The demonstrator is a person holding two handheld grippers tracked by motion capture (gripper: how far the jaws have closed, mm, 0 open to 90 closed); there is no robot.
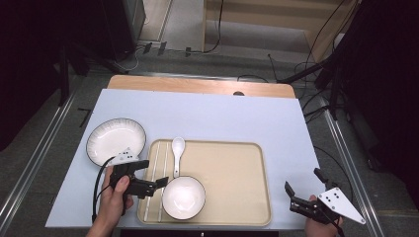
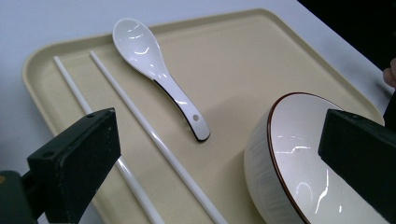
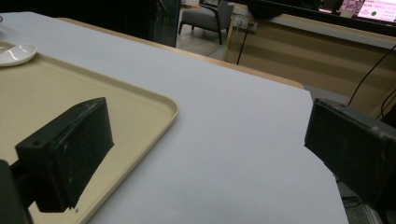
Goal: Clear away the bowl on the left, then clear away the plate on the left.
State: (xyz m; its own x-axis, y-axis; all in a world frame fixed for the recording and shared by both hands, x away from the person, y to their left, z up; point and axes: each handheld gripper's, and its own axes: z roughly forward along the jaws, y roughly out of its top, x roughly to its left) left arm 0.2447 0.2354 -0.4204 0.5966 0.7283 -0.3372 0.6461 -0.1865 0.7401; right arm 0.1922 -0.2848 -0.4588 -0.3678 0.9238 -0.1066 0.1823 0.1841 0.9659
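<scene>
A beige tray [image 1: 237,173] [image 2: 243,60] [image 3: 130,102] lies on the pale blue table cover. On it are a white bowl [image 1: 184,196] [image 2: 289,154] with a brown rim, a white spoon [image 1: 177,150] [image 2: 149,60] [image 3: 16,52] and two white chopsticks [image 1: 157,173] [image 2: 140,121] along its left side. My left gripper [image 1: 153,174] [image 2: 217,163] is open over the chopsticks, just left of the bowl, with nothing pressed between its jaws. At the table's front right corner my right gripper [image 1: 305,183] [image 3: 205,154] stands open and empty, off the tray.
A white plate [image 1: 116,139] with a dark rim sits on the table cover [image 1: 222,113] left of the tray. Wooden table edge at the back, cables on the floor beyond. Metal rails run along both sides.
</scene>
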